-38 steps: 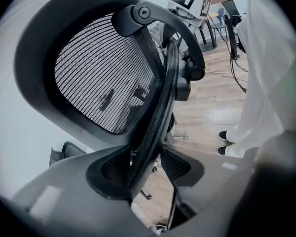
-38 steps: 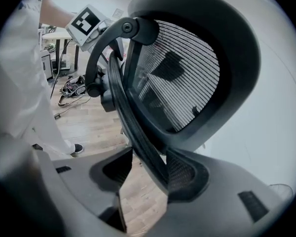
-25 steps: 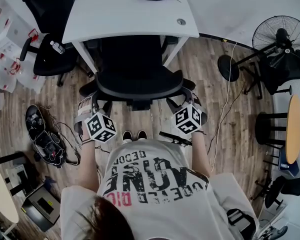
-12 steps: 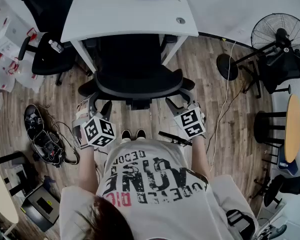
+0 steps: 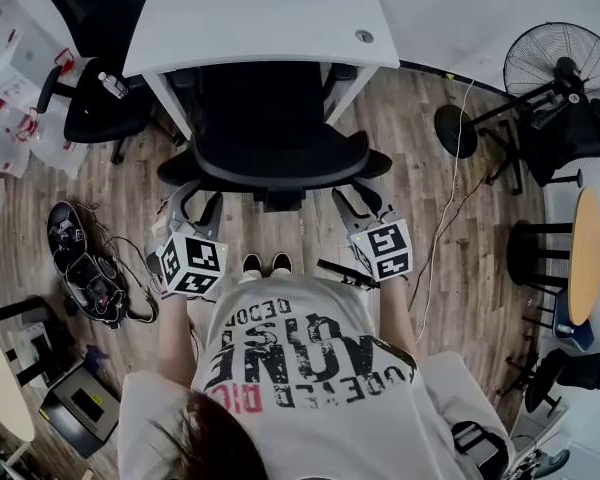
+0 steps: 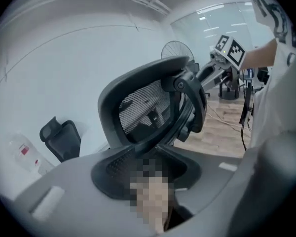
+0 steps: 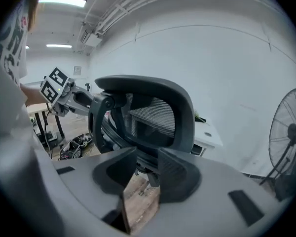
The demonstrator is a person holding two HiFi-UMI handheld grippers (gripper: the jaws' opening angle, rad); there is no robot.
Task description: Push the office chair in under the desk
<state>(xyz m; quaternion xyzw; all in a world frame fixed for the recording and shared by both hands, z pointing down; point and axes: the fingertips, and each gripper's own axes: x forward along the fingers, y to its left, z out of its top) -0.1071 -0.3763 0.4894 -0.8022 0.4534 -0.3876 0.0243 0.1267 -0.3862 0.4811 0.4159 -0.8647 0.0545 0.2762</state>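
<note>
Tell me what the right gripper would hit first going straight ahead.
Probably the office chair, its back just ahead; depth is unclear. The right gripper is closing its jaws, nothing clearly between them.

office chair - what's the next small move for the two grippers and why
Probably just draw the left gripper and right gripper back. The office chair already has its seat under the desk, and both grippers' jaws are closing on nothing, short of its backrest.
</note>
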